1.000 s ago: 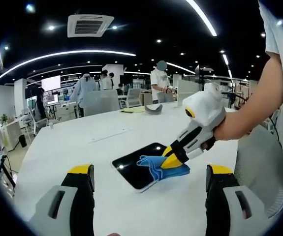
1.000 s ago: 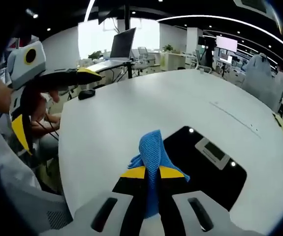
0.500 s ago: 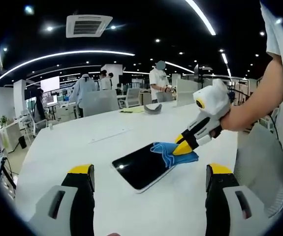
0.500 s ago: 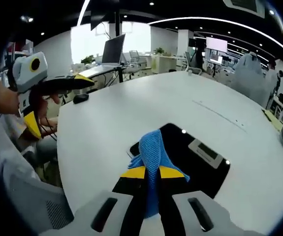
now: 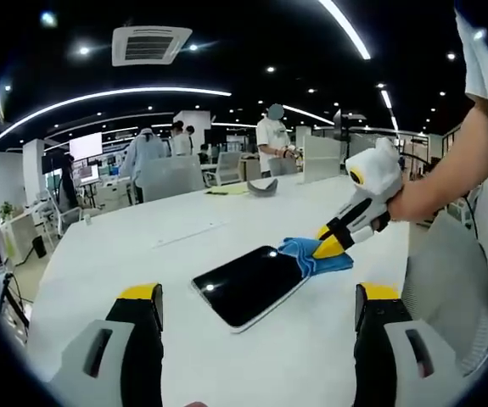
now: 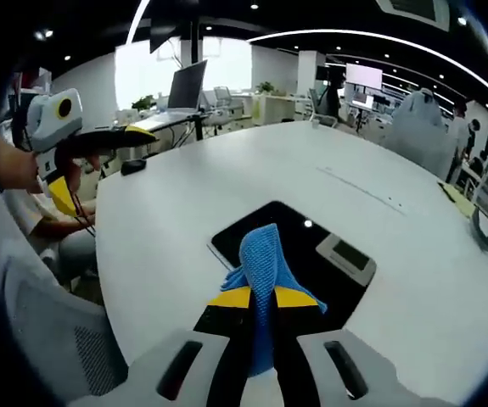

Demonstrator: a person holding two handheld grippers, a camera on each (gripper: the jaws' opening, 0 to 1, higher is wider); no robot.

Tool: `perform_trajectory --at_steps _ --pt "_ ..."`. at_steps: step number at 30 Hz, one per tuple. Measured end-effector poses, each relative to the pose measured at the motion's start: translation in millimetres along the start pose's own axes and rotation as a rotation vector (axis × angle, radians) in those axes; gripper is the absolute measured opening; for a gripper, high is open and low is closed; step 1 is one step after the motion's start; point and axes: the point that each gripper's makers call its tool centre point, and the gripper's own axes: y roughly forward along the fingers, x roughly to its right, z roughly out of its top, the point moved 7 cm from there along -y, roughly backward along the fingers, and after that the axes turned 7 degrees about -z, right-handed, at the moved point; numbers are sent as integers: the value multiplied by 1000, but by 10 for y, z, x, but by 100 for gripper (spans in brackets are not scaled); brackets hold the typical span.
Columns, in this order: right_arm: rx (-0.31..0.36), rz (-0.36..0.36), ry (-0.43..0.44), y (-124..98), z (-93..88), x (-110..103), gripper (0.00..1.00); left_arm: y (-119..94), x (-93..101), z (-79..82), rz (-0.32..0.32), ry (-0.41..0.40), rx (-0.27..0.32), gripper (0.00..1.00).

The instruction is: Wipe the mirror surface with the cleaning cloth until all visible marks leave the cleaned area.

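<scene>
**Blue cloth at the mirror's edge, wipe under way**

White worktop point(image 5: 99, 254) carries everything. Left gripper point(image 5: 256, 326) hovers near its front edge, jaws wide apart and empty. Just beyond lies the dark mirror point(image 5: 248, 284), flat on the worktop. At its right end sits the cloth point(image 5: 316, 254), pinched tight in the right gripper point(image 5: 328, 248). No marks are discernible on the glass; whether any remain is too fine to tell.
</scene>
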Motion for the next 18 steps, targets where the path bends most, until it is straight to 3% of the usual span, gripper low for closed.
perform_trajectory --at_steps 18 --pt "-1 -47 22 -452 -239 184 3 11 98 63 2 22 -6 95"
